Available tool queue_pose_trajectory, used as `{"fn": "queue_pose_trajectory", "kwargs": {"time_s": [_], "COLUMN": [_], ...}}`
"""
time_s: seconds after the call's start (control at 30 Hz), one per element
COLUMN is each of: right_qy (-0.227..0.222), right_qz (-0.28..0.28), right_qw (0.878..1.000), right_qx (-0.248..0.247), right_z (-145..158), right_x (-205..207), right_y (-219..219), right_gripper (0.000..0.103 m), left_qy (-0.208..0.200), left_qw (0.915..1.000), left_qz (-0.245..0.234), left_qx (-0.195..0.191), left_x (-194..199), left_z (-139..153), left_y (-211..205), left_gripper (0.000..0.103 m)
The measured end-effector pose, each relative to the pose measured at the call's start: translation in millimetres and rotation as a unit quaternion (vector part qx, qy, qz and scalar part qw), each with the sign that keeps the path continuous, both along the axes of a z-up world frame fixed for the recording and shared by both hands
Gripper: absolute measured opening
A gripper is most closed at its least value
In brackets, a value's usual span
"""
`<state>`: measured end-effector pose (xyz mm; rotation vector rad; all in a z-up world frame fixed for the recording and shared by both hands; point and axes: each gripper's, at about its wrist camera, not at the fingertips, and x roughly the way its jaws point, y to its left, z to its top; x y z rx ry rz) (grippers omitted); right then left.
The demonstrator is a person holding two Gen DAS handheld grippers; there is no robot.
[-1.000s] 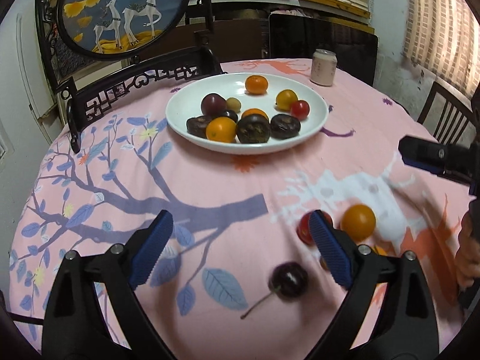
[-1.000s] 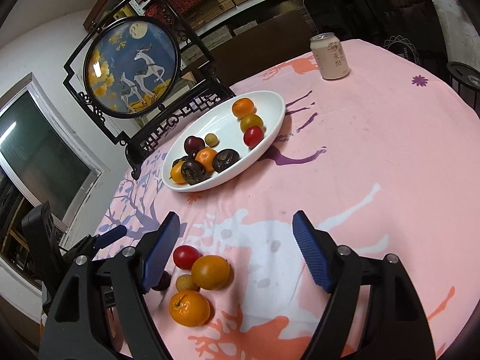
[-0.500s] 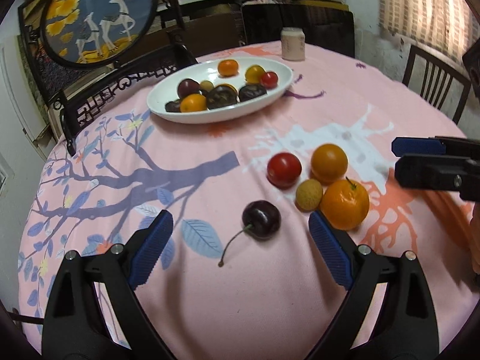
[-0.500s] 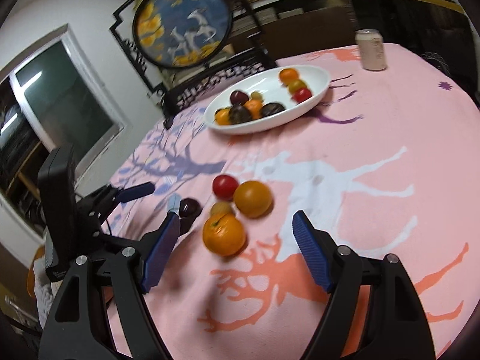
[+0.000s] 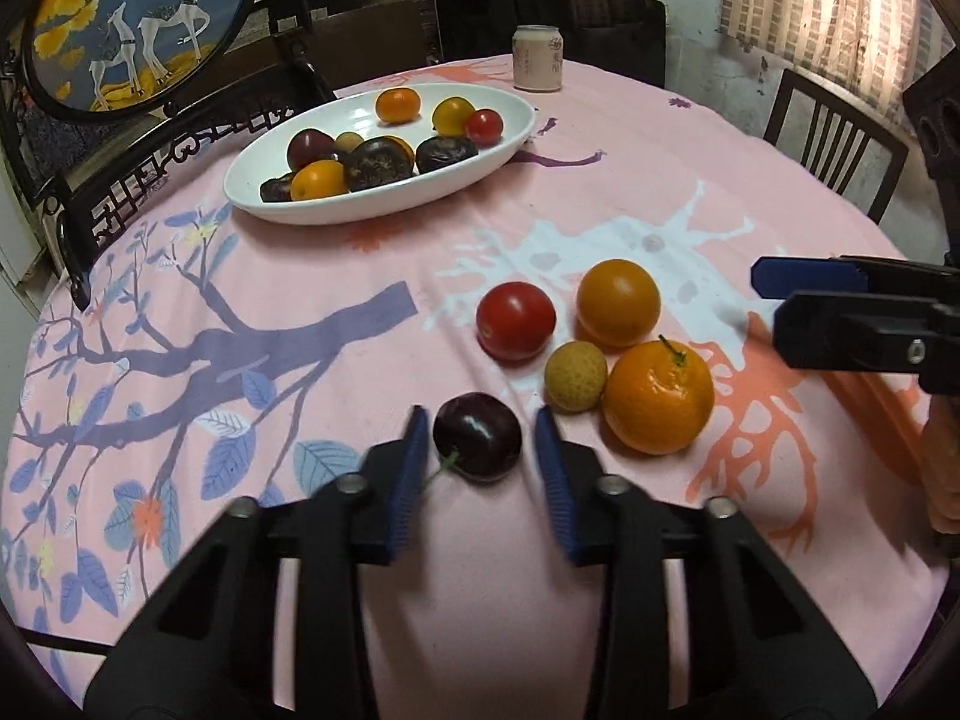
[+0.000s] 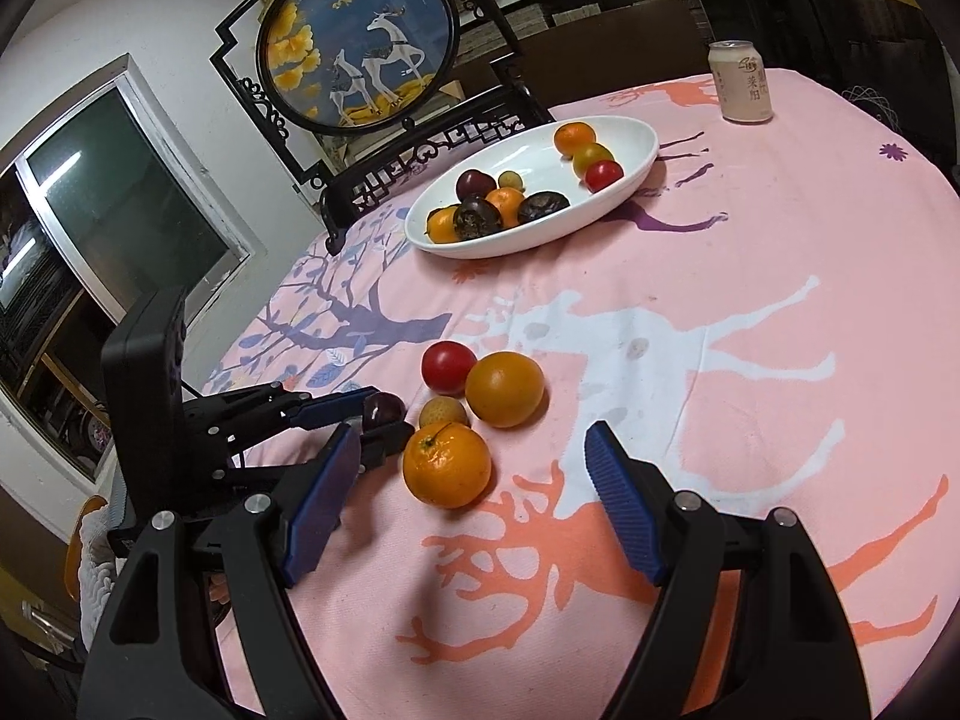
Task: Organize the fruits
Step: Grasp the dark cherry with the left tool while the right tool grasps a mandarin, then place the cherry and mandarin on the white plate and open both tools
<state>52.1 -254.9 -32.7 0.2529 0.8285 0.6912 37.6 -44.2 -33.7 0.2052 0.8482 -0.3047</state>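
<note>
A dark cherry [image 5: 477, 445] lies on the pink cloth between the pads of my left gripper [image 5: 480, 429]; the jaws have narrowed around it with small gaps on both sides. Beside it lie a red tomato [image 5: 515, 320], a longan [image 5: 575, 375], an orange [image 5: 618, 302] and a stemmed tangerine [image 5: 658, 397]. My right gripper [image 6: 474, 462] is open, with the tangerine [image 6: 447, 465] just ahead between its fingers. The white plate [image 5: 264, 195] holds several fruits at the back. The cherry also shows in the right wrist view [image 6: 382, 408].
A drink can [image 5: 537, 58] stands behind the plate. A framed deer screen [image 6: 360, 42] stands at the table's far left edge. Chairs [image 5: 834, 138] surround the round table.
My left gripper has moved forward to the cherry and its jaws have narrowed around it. My right gripper has moved closer to the tangerine.
</note>
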Motion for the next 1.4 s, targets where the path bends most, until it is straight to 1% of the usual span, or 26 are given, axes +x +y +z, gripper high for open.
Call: {"fn": "queue_pose_trajectory", "kwargs": {"time_s": [0.1,0.13,0.17,0.2,0.27,0.3,0.37,0.43,0.5,0.53,0.6,0.67,0.77,0.83,0.9,0.93,1.0,1.1,1.23,1.27,1.3,1.33,1.37,1.4], "right_qy": [-0.002,-0.004,-0.007,-0.011,-0.016,-0.017,-0.011,-0.004,0.008,0.009,0.008,-0.005,-0.023,-0.022,-0.032,-0.038,-0.046,-0.056,-0.055,-0.054,-0.051,-0.049,-0.055,-0.067], "right_qz": [0.011,0.019,0.026,0.034,0.041,0.047,0.053,0.05,0.051,0.047,0.047,0.039,0.022,0.005,-0.012,-0.02,-0.036,-0.059,-0.078,-0.077,-0.078,-0.081,-0.081,-0.088], "right_qw": [1.0,1.0,0.999,0.998,0.997,0.996,0.995,0.995,0.994,0.994,0.994,0.996,0.998,0.999,0.998,0.998,0.997,0.995,0.994,0.994,0.995,0.994,0.994,0.993], "right_qx": [-0.014,-0.025,-0.034,-0.048,-0.066,-0.076,-0.084,-0.089,-0.097,-0.101,-0.096,-0.086,-0.059,-0.044,-0.05,-0.053,-0.057,-0.064,-0.055,-0.05,-0.045,-0.047,-0.046,-0.046], "right_z": [-1.8,-2.9,-4.3,-5.7,-8.9,-10.8,-14.2,-17.2,-22.2,-23.6,-23.0,-17.3,-3.0,10.5,25.1,31.7,43.2,48.0,36.3,33.0,28.4,24.1,23.0,24.2], "right_x": [-2.2,-3.8,-5.5,-7.6,-10.5,-11.0,-9.2,-6.9,-2.7,-1.3,-0.8,-3.2,-2.4,10.5,28.9,39.4,68.2,104.1,147.7,152.9,158.0,160.2,159.1,156.4], "right_y": [8.6,14.3,19.9,26.6,35.2,40.1,46.1,48.4,51.2,51.9,50.5,45.7,32.0,23.7,23.0,23.8,29.8,41.9,57.6,58.2,58.5,56.4,53.4,48.4], "right_gripper": [0.077,0.076,0.073,0.071,0.063,0.062,0.056,0.055,0.051,0.044,0.04,0.039,0.039,0.039,0.039,0.039,0.039,0.039,0.039,0.04,0.04,0.043,0.05,0.055], "left_qy": [-0.007,-0.017,-0.022,-0.023,-0.019,-0.016,-0.002,0.005,0.003,0.004,0.006,-0.001,-0.015,-0.027,-0.034,-0.039,-0.041,-0.047,-0.039,-0.038,-0.039,-0.04,-0.043,-0.043], "left_qw": [0.9999,0.9996,0.9993,0.9989,0.9983,0.9981,0.9982,0.9986,0.9987,0.9987,0.9984,0.9982,0.9976,0.9973,0.997,0.9965,0.9958,0.9937,0.9914,0.9909,0.9898,0.9888,0.988,0.9882], "left_qz": [0.009,0.022,0.031,0.04,0.051,0.056,0.056,0.052,0.05,0.051,0.053,0.055,0.057,0.058,0.062,0.069,0.074,0.093,0.112,0.116,0.124,0.131,0.134,0.133], "left_qx": [-0.003,0.003,0.001,-0.01,-0.021,-0.023,-0.021,-0.013,-0.006,-0.01,-0.018,-0.022,-0.037,-0.037,-0.03,-0.027,-0.034,-0.04,-0.056,-0.057,-0.058,-0.06,-0.063,-0.061], "left_x": [-2.8,-3.6,-3.5,-2.5,-0.3,1.4,5.0,6.7,6.5,6.9,7.2,7.3,8.8,16.9,32.2,47.2,68.1,103.8,145.2,152.4,157.3,159.0,159.2,158.8], "left_z": [3.8,6.2,8.9,11.5,12.7,11.9,6.5,2.1,1.5,1.5,1.9,5.2,19.6,32.6,43.8,51.4,59.8,67.5,64.9,62.8,59.4,56.1,52.9,51.5], "left_y": [3.2,5.8,9.8,15.9,23.9,26.0,25.5,21.8,19.2,20.4,22.8,23.3,25.8,26.5,25.5,25.1,25.8,27.0,31.1,31.9,33.7,36.2,39.2,40.3], "left_gripper": [0.03,0.029,0.029,0.029,0.029,0.029,0.029,0.029,0.029,0.029,0.029,0.029,0.029,0.029,0.029,0.029,0.029,0.029,0.03,0.036,0.046,0.071,0.077,0.077]}}
